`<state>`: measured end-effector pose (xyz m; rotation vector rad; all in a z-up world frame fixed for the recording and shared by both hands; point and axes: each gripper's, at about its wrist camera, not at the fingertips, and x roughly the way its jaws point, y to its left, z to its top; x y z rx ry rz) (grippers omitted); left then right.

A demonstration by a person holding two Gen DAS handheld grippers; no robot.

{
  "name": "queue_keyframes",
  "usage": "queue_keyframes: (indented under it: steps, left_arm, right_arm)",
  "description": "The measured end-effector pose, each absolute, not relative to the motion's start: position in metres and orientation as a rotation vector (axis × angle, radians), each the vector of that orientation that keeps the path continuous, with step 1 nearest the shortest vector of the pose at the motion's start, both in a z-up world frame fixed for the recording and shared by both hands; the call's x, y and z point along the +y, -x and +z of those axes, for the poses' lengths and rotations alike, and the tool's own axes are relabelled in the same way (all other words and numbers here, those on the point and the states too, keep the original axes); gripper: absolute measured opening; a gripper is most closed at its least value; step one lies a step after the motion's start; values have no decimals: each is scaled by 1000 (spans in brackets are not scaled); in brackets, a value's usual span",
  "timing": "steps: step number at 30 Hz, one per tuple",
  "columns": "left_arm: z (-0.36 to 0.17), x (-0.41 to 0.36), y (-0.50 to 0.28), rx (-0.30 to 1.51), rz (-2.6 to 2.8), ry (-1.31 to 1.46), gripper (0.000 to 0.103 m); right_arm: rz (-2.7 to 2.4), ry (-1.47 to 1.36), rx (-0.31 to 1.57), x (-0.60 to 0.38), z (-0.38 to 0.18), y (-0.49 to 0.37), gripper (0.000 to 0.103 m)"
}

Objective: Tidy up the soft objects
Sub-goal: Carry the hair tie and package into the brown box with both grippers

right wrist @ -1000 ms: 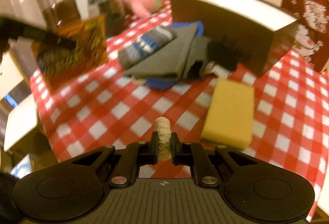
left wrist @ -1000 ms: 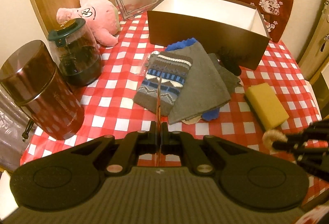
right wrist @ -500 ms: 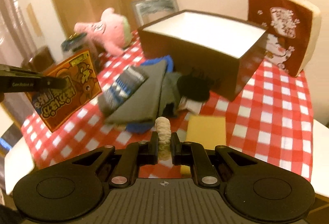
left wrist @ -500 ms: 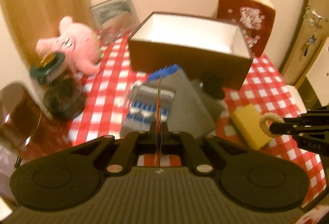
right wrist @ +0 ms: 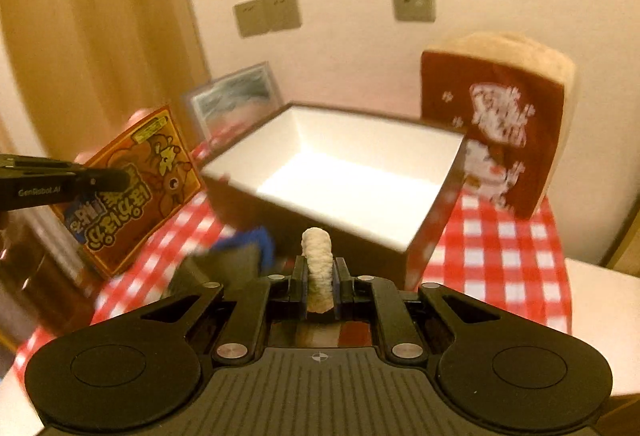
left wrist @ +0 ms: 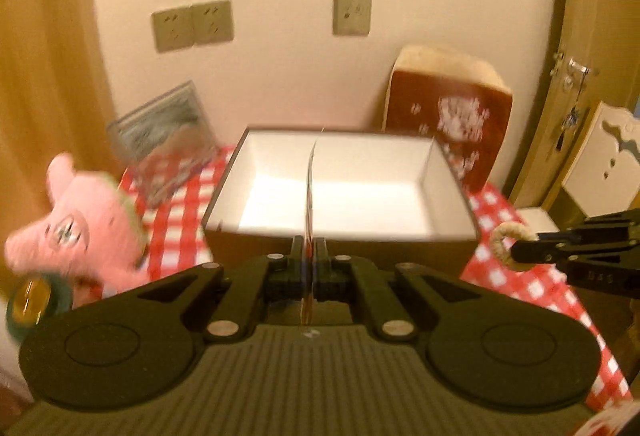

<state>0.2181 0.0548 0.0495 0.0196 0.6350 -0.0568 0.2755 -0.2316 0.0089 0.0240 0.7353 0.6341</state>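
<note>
Left gripper [left wrist: 308, 256] clamps a flat packet [right wrist: 132, 188]; right gripper [right wrist: 319, 276] clamps a rope ring [right wrist: 317, 268].

Cream rope ring [right wrist: 317, 261] gripped, flat packet [right wrist: 132, 185] upright

In the left wrist view the open box [left wrist: 340, 192] sits mid-frame on the table [left wrist: 516, 276]. A picture frame [left wrist: 164, 140] leans against the wall at its upper left, with the plush toy [left wrist: 76, 228] lower left of that. A cushion [left wrist: 448, 116] stands behind the box's right corner. In the right wrist view a folded cloth pile [right wrist: 236, 256] lies before the box at lower left.
</note>
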Motion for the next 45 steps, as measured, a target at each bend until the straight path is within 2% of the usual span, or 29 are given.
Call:
queue_keyframes:
  steps: [8, 16, 30, 33, 35, 45]
  left_arm:
    - [64, 56, -297, 580, -110, -36, 2]
    - [45, 51, -358, 615, -148, -41, 2]
    - [10, 36, -416, 685, -215, -12, 2]
    - [5, 36, -424, 705, -233, 11, 11]
    - [3, 38, -427, 707, -222, 4, 26]
    - [-1, 63, -420, 761, -155, 11, 27]
  right_arm:
    - [569, -28, 692, -206, 23, -338, 12]
    - [506, -22, 726, -186, 9, -383, 12]
    - [442, -27, 798, -180, -21, -424, 12]
    - [434, -31, 806, -180, -24, -427, 12]
    - [432, -35, 812, -180, -26, -429, 12]
    - [444, -46, 826, -177, -30, -433, 12]
